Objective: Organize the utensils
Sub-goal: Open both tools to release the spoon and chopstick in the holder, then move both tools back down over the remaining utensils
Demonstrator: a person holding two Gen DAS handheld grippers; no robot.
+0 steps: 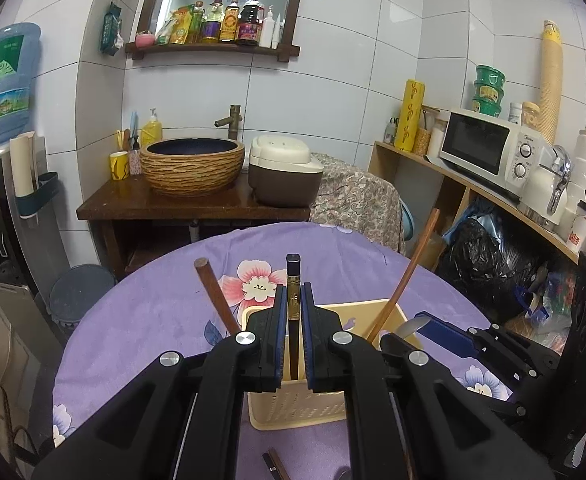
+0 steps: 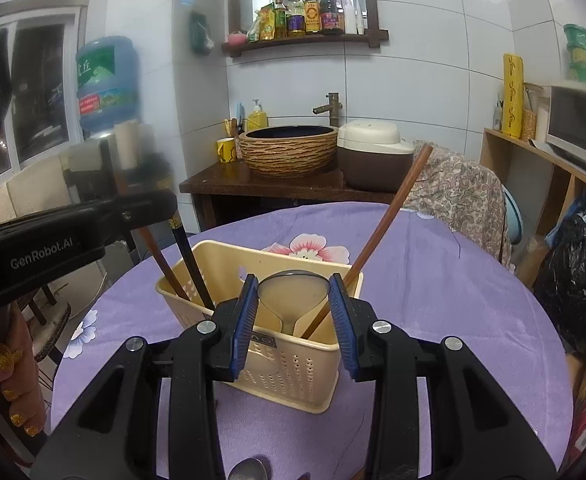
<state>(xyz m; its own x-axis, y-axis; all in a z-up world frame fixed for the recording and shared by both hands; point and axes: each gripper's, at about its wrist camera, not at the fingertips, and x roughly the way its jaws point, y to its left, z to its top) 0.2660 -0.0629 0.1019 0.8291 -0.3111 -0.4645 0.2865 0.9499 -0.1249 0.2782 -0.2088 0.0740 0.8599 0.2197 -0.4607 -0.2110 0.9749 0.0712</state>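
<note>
Chopsticks and a spoon are going into a cream plastic basket (image 2: 293,360) that stands on a round table under a purple flowered cloth (image 2: 433,300). From the left wrist view, the left gripper (image 1: 291,300) is closed tight on a black chopstick (image 1: 293,280) with a gold band, held upright over the basket; its lower end runs down behind the jaws, so where it ends cannot be seen. A brown chopstick (image 1: 213,292) leans out to the left, its foot hidden behind the gripper body, and a longer brown one (image 1: 409,272) leans right from the basket's far compartment. From the right wrist view, the right gripper (image 2: 293,304) has its blue pads spread about as wide as the bowl of a metal spoon (image 2: 293,296) that stands in the basket between them; whether the pads actually press the spoon is hard to tell. Its handle drops out of sight inside. At the bottom edge of both views a further spoon and a chopstick end on the cloth are cut off.
</note>
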